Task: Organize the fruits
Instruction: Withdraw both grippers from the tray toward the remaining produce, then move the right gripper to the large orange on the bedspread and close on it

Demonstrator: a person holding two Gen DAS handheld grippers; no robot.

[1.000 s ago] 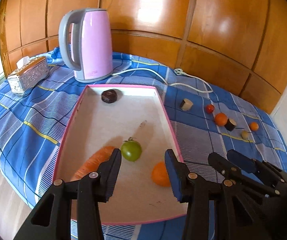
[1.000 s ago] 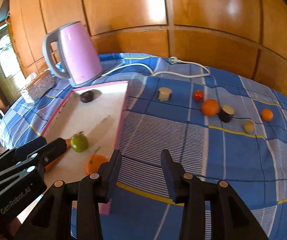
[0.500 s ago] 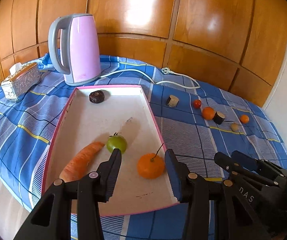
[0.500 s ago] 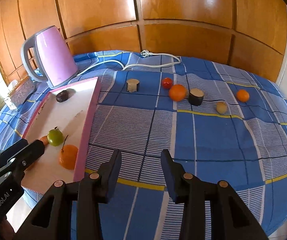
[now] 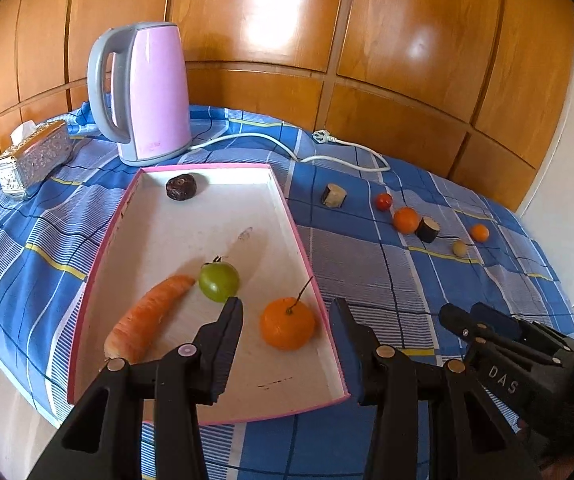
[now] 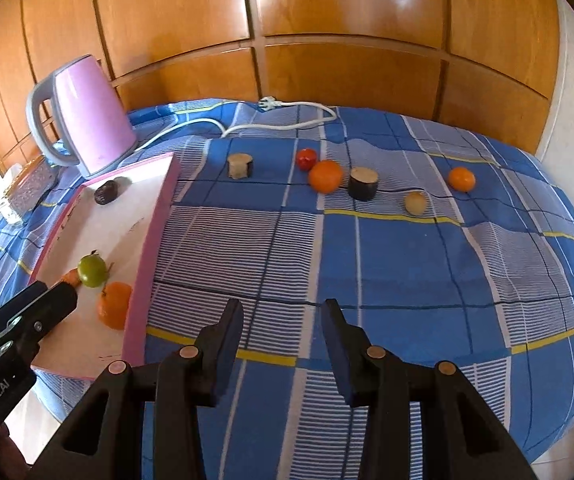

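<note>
Hovering above the near end of a shallow white tray with a pink rim, the left gripper is pointing down at the tray floor with its black jaws spread and nothing between them; a stemmed orange mandarin is lying on the tray floor in the gap as seen from the left wrist, clear of both pads. Lying beside it in the tray are a round green fruit and a long orange carrot, whose tip is just beside the green fruit, while a dark wrinkled fruit is sitting alone at the far end. The right gripper is hanging over the blue checked cloth just right of the tray, its jaws likewise parted and gripping nothing. Farther back on the cloth, a loose row of pieces is waiting: a pale cut stump, a small red tomato, a larger orange touching or nearly touching that tomato, a dark-skinned cut cylinder with a pale top, a small tan round fruit and a smaller orange. A pink electric kettle with a grey handle is standing behind the tray, its white cord trailing across the cloth, and a silvery tissue box is resting at the far left.
</note>
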